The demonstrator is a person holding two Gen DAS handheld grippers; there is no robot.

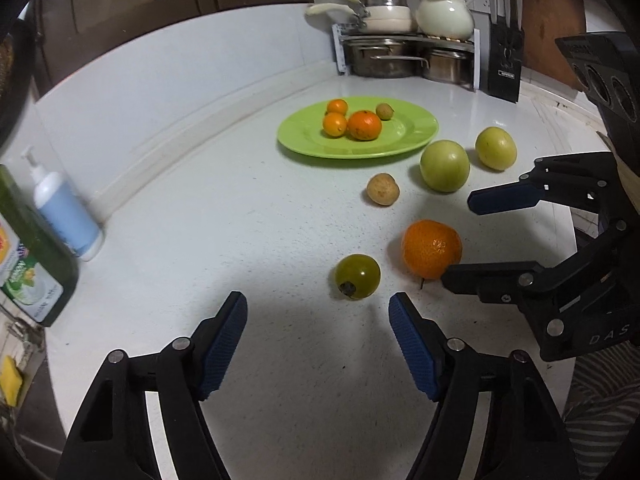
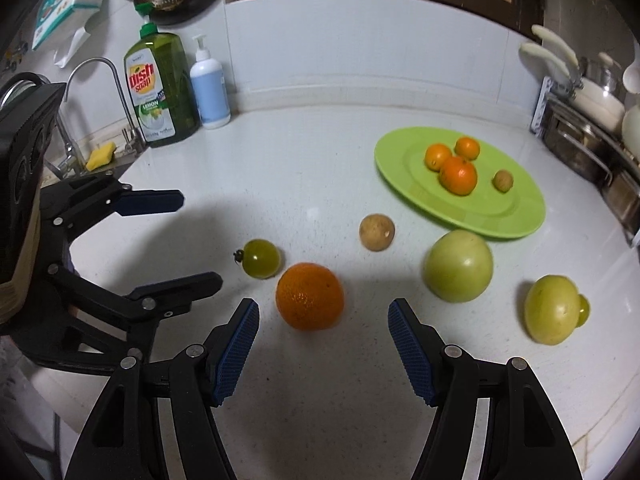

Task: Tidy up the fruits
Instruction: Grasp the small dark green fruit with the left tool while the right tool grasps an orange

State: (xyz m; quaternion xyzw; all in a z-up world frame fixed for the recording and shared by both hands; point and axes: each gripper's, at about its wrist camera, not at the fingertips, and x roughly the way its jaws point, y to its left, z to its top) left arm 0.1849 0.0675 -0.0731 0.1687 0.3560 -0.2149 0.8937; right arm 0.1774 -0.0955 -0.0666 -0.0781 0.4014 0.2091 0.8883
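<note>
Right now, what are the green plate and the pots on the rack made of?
Green plate: probably glazed ceramic or hard plastic; smooth, even colour, soft shine. Pots: the lower ones look like steel, grey and mirror-like. The white pot above looks like glossy ceramic.

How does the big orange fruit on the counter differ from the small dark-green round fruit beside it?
The big orange fruit is plainly larger than the small dark-green round fruit. The orange one has dimpled, matte skin; the green one is smooth, glossy and shows a dark stem. Both lie loose on the white counter, off the green plate.
</note>
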